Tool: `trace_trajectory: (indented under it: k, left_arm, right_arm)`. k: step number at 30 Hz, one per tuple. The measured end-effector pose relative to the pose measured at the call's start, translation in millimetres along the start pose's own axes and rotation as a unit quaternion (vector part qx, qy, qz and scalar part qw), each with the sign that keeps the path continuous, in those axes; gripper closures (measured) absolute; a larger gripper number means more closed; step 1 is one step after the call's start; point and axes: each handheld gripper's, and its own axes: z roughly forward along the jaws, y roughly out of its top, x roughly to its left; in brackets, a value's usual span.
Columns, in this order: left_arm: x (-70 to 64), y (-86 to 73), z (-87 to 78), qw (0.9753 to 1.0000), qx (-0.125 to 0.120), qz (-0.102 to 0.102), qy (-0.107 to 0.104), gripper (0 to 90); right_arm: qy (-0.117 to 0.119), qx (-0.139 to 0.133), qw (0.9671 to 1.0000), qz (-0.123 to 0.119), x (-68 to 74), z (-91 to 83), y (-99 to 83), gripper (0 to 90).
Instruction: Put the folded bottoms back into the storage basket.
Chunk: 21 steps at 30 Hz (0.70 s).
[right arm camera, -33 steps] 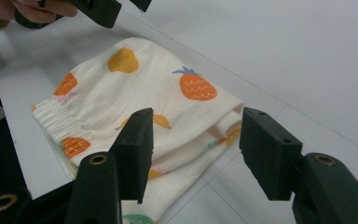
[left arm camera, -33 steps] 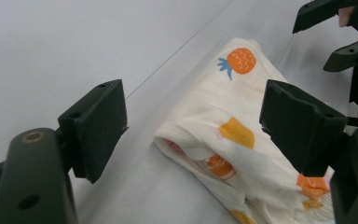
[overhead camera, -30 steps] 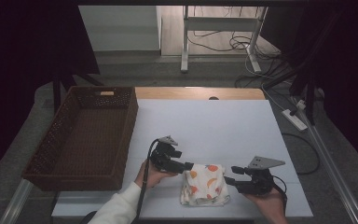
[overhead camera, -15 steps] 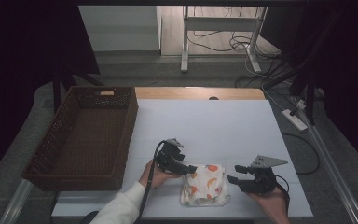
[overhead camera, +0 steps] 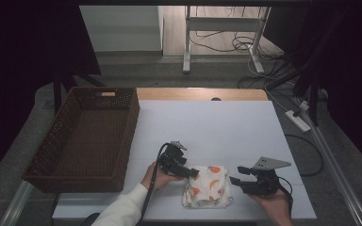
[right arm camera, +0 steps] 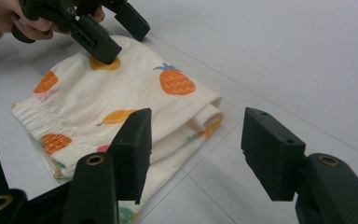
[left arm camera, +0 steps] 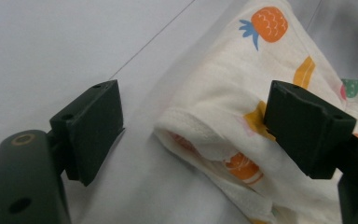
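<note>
Near the front edge of the white desk [overhead camera: 226, 127] lies a folded cream cloth [overhead camera: 207, 186], printed with orange pineapples, yellow pears and other small fruit, one hem gathered with elastic and its layers stacked in a soft, rounded fold. Left claw [overhead camera: 191, 173] is spread wide, one jaw resting on the cloth's top, the other off its edge. Right claw [overhead camera: 235, 181] hovers released just beside the cloth. A brown wicker basket [overhead camera: 56, 136] sits well apart at the left.

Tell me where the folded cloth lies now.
In the high view, the folded cloth lies at the table's near edge, between the left claw and the right claw.
</note>
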Motion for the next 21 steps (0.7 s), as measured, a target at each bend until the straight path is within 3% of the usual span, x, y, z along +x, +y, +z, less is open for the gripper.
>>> trace_trajectory:
  k: [6, 21]
  left_arm:
    - [-4.2, -2.2, 1.8, 1.0000, 0.001, 0.007, -0.002, 23.5]
    - [-11.9, -7.0, 2.5, 0.9997, 0.009, 0.022, -0.006, 54.9]
  right_arm:
    - [-0.002, 0.000, 1.0000, 0.002, -0.5, -0.3, -0.4, 43.1]
    - [-0.012, 0.000, 0.9999, 0.009, -2.0, 0.2, -1.4, 43.1]
